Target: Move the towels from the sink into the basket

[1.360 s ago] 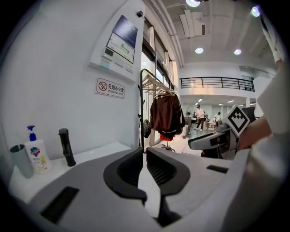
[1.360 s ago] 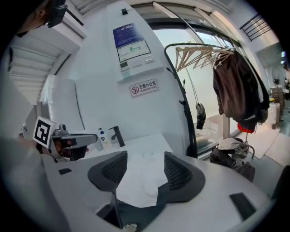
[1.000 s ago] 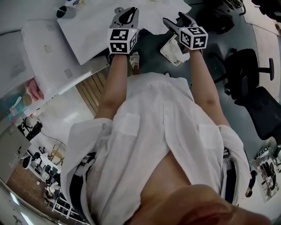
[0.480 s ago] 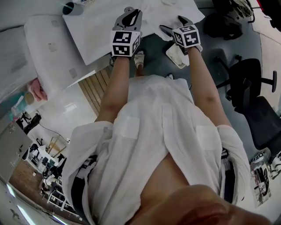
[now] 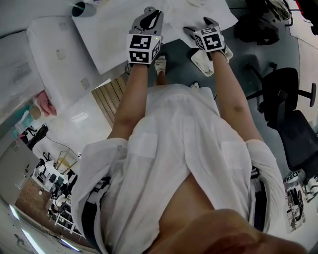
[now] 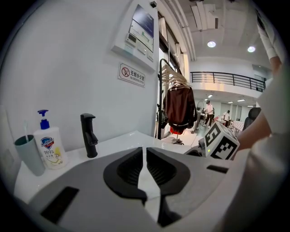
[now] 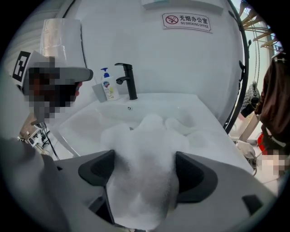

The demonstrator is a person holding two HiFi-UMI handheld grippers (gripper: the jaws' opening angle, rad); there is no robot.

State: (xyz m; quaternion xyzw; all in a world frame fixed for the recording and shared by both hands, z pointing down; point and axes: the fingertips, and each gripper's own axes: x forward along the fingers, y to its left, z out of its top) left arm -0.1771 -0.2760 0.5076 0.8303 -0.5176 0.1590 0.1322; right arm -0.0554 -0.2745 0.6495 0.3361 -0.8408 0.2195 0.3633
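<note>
White towels (image 7: 149,136) lie heaped in the white sink (image 7: 86,124) below a black tap (image 7: 129,81). My right gripper (image 7: 142,170) points down into the heap. Its jaws have just been opening and stand wide, with a fold of towel between them; I see no pad pressing on it. In the head view the right gripper (image 5: 199,26) is over the counter's near edge. My left gripper (image 5: 150,14) hovers beside it over the counter (image 5: 114,34), shut and empty. A white basket-like container (image 5: 204,63) stands on the floor under my right forearm.
A soap bottle (image 6: 49,145) and a grey-green cup (image 6: 28,155) stand left of the tap (image 6: 88,135). A black office chair (image 5: 293,119) is on the floor to the right. A clothes rack with a dark garment (image 6: 179,106) stands past the counter's end.
Both grippers have moved forward towards the counter, the right one more so and tipped downward. The right jaws look spread wider than a second ago.
</note>
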